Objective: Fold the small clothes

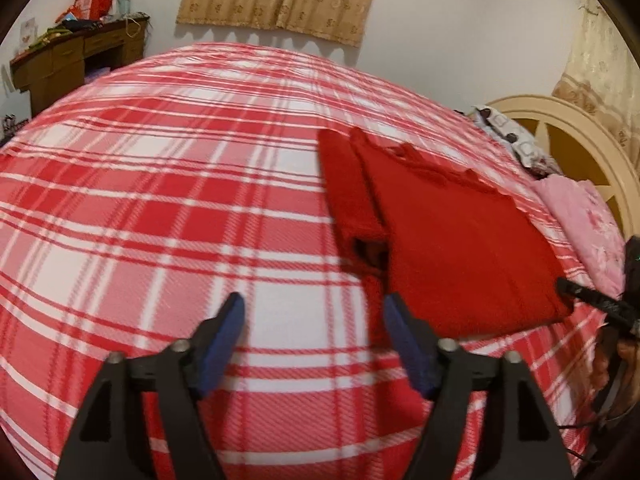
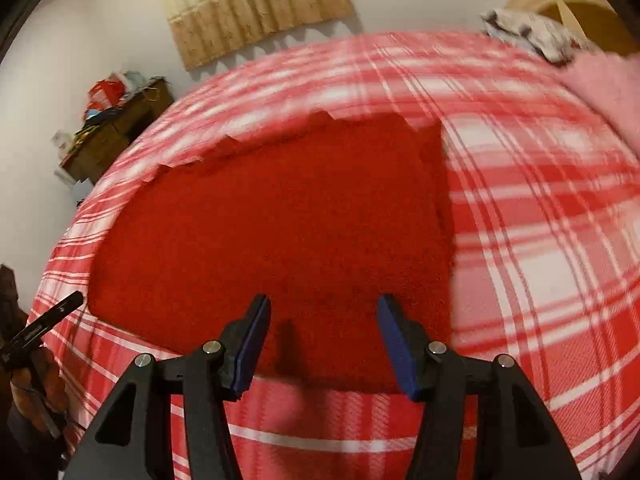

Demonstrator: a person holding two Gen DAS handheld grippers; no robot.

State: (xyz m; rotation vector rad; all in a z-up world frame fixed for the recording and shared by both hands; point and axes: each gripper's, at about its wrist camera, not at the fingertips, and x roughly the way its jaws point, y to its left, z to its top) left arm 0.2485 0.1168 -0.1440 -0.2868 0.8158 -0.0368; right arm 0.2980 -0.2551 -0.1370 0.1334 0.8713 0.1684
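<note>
Red knit sweater (image 1: pixel 460 240) lies folded flat on the plaid bedspread (image 1: pixel 160 200), right of centre in the left wrist view. The left claw (image 1: pixel 312 308) gapes empty over bare plaid beside it. The right claw (image 2: pixel 322 308) stands apart above the sweater's near edge, gripping nothing.

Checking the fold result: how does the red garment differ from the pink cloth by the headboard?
The red garment is deep plain red; the pink cloth is pale with a faint pattern. The garment lies folded flat in the middle of the plaid bed; the pink cloth sits at the bed's edge against the headboard. Both rest on the bed, held by neither gripper.
</note>
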